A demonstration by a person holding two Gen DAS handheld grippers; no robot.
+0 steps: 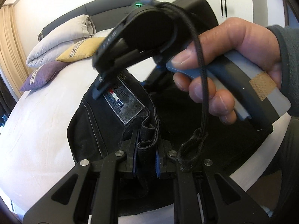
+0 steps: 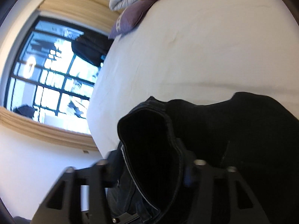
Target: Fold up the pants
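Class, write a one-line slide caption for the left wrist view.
Left hand-held gripper clamps black pants on a white bed; the right hand brings its gripper alongside.

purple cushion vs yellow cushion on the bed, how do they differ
The purple cushion lies nearest the bed's edge, flat on the sheet; the yellow cushion sits further in, leaning against the folded white duvet. The purple one is darker, the yellow one brighter. Both are square-looking and carry a similar patterned band across them.

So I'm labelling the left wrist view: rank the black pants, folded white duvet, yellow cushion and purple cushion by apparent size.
1. Black pants, nearest the camera.
2. Folded white duvet.
3. Yellow cushion and purple cushion: alike.
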